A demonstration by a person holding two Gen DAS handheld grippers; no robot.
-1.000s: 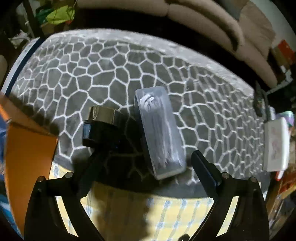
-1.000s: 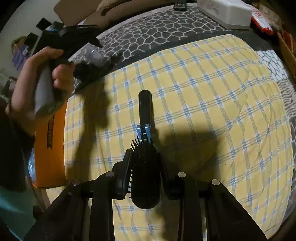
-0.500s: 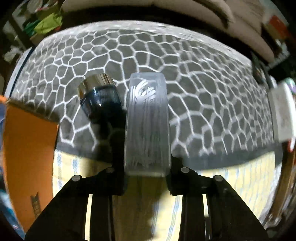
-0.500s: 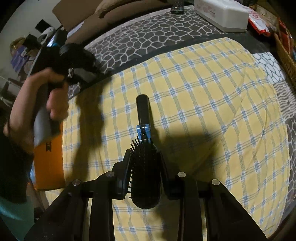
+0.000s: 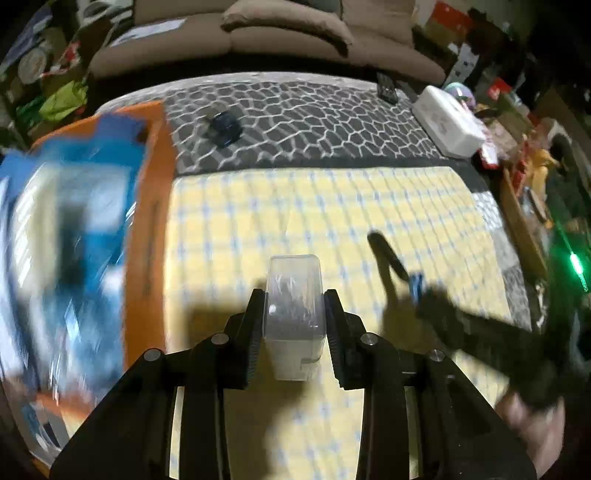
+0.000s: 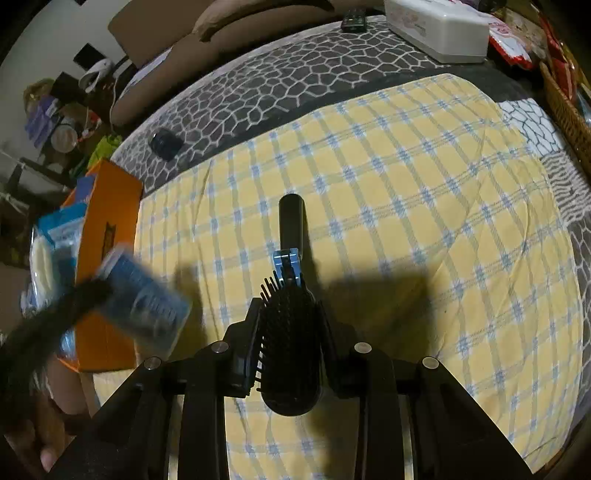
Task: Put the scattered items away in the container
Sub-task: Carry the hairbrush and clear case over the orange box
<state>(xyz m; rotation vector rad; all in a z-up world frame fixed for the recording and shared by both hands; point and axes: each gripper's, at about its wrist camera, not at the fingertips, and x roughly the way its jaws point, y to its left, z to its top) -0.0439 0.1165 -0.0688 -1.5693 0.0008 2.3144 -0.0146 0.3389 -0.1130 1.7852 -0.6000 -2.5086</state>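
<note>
Left gripper (image 5: pixel 294 314) clamped on a clear rectangular plastic box of thin sticks (image 5: pixel 294 295), jaws pressed on both long sides, box end sticking out forward, held in the air above the yellow-and-blue checked blanket (image 5: pixel 332 221) on the bed

Right gripper (image 6: pixel 288 332) clamped on the head of a black oval plastic hairbrush (image 6: pixel 290 332), bristles turned toward the left jaw, black handle (image 6: pixel 291 221) reaching out ahead over the checked blanket, a small blue tag (image 6: pixel 285 264) at the neck between head and handle

Orange rectangular cardboard container (image 6: pixel 107 236) at the left edge of the checked blanket, blue and white packets (image 6: pixel 55 240) already inside; in the left wrist view the same container (image 5: pixel 151 221) blurred, just left of the held clear box

Seen from the right wrist view, the clear box (image 6: pixel 144 302) blurred and bluish, hovering at the container's near corner, touching or apart impossible to tell

Small dark blue round jar (image 5: pixel 223 127) lying on the grey blanket with white cracked-stone pattern (image 5: pixel 314 118), beyond the checked blanket, just past the container's far corner, well apart from both grippers

White rectangular lidded box (image 6: pixel 439 29) and black remote control (image 6: pixel 352 20) at the far side of the grey blanket, well apart from the container

Tan sofa cushions (image 5: pixel 280 33) beyond the bed
</note>
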